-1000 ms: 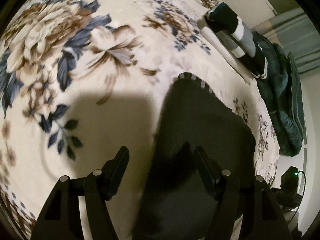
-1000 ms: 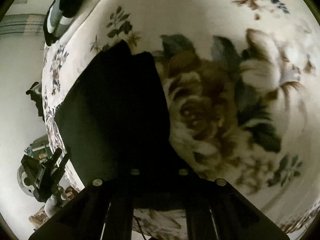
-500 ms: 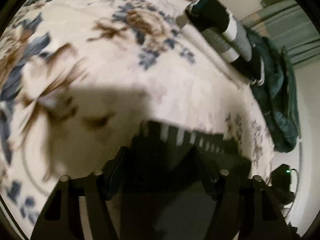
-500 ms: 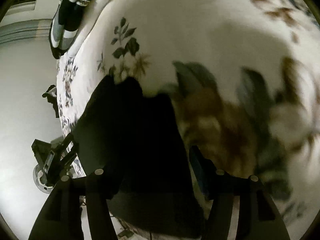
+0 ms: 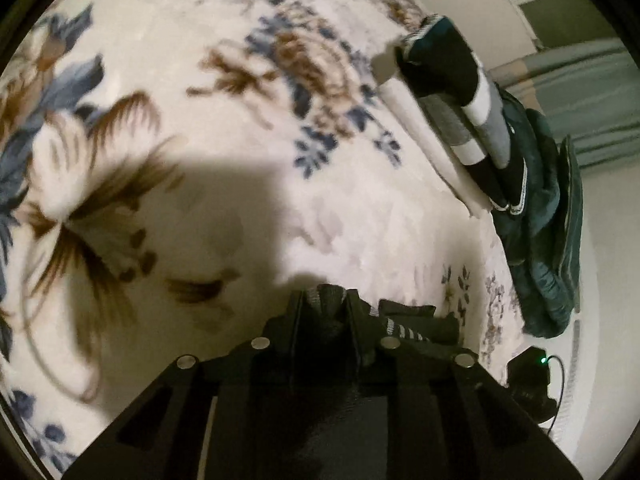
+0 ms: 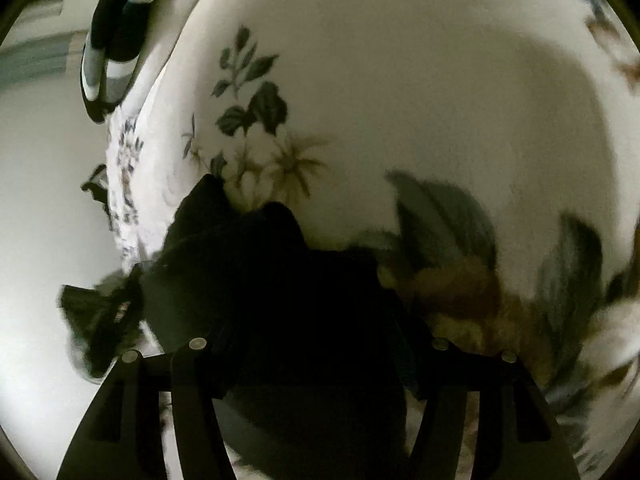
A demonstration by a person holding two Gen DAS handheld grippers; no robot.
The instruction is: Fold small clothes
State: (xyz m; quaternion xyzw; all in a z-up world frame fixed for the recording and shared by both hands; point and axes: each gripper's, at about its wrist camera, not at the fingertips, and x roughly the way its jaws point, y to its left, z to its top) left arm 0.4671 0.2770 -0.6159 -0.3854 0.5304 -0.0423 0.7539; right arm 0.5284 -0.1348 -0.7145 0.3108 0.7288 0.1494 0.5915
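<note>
Garment lying on the bed, near its edge

The garment is lying on the bed close to its right edge; a stack of folded clothes is sitting behind it, well apart, at the far edge; a bundle of fabric is hanging just beyond that edge.

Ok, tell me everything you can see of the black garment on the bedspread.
The black garment is small, dark and soft-looking, with a striped ribbed edge. It lies rumpled near the edge of the floral bedspread. The left gripper is pinching a bunched fold. The right gripper stands open astride the fabric.
</note>
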